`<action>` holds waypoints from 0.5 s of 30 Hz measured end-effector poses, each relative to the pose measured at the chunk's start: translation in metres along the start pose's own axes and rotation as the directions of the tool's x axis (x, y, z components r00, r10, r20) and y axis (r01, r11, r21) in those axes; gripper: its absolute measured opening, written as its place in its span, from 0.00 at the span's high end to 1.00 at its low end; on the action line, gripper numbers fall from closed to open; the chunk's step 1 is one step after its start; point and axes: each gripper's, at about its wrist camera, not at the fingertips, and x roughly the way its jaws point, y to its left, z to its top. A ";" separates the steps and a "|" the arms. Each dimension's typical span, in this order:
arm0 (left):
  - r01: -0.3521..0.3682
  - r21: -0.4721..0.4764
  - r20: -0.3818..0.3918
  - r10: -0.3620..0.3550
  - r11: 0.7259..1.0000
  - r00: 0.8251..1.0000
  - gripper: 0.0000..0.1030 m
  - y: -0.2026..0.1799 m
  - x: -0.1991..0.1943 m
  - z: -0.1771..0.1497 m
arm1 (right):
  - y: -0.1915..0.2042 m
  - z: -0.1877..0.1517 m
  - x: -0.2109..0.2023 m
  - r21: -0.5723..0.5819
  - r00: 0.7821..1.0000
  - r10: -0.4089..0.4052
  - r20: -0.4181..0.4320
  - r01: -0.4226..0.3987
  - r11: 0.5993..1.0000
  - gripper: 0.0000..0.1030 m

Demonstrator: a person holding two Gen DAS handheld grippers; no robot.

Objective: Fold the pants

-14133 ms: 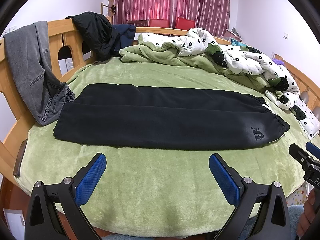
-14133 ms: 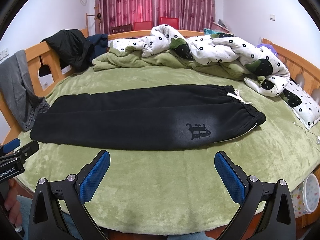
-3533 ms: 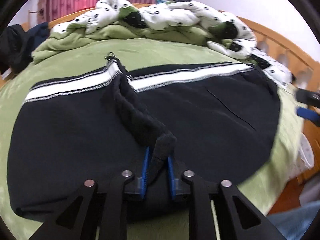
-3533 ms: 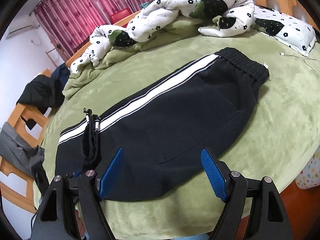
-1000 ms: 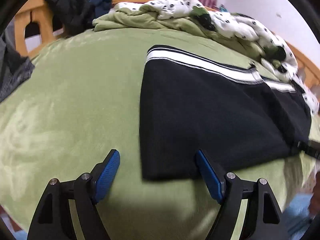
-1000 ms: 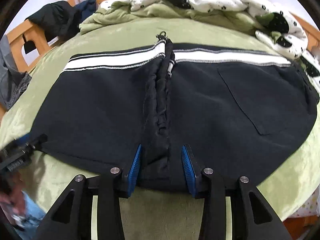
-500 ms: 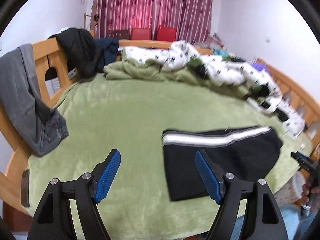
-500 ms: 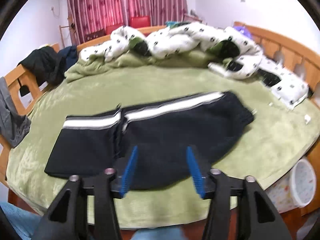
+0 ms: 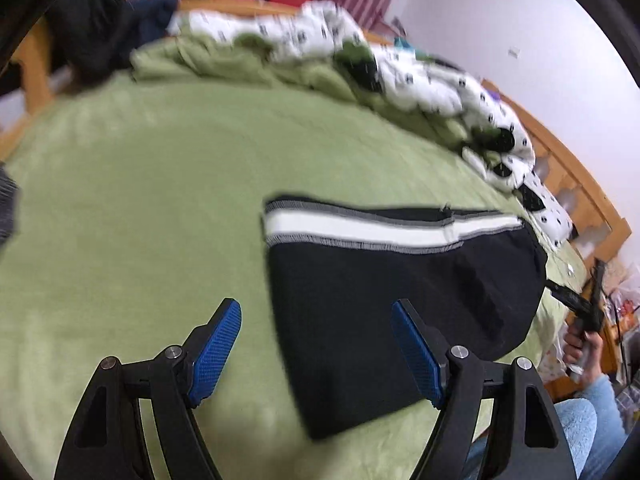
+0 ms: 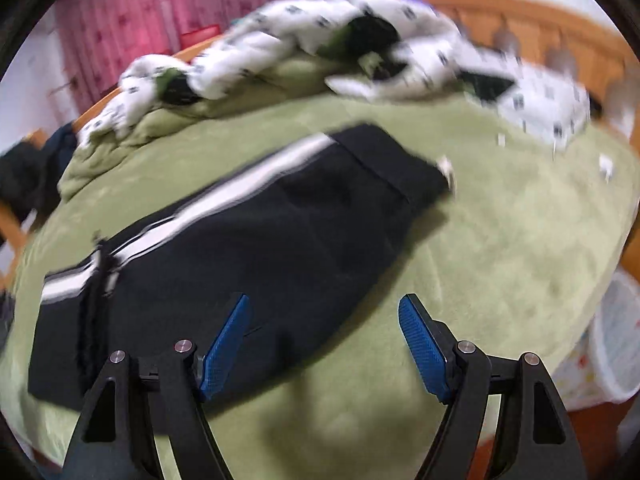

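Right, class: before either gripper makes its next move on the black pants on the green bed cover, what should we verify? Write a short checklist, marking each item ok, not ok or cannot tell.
1. Left gripper free of cloth: ok, open, nothing between the pads.
2. Right gripper free of cloth: ok, jaws have just been opening, nothing pinched.
3. Pants lying flat on the bed cover: ok, folded over with the white stripe along the far edge.
4. Folded edges lined up: cannot tell, pictures are blurred.
5. Quilt clear of the pants: ok, heaped at the far side.
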 end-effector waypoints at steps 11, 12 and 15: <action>0.200 -0.151 -0.102 -0.217 0.968 0.971 0.34 0.028 0.114 -0.008 | -0.040 0.047 0.089 0.238 0.979 0.200 0.029 -0.201 0.950 0.26; 0.203 -0.165 -0.104 -0.222 0.965 0.970 0.54 0.030 0.117 -0.005 | -0.040 0.052 0.094 0.253 0.980 0.197 0.024 -0.197 0.947 0.26; 0.209 -0.243 -0.124 -0.244 0.947 0.962 0.79 0.035 0.126 0.003 | -0.030 0.065 0.090 0.250 0.986 0.151 0.077 -0.165 0.954 0.66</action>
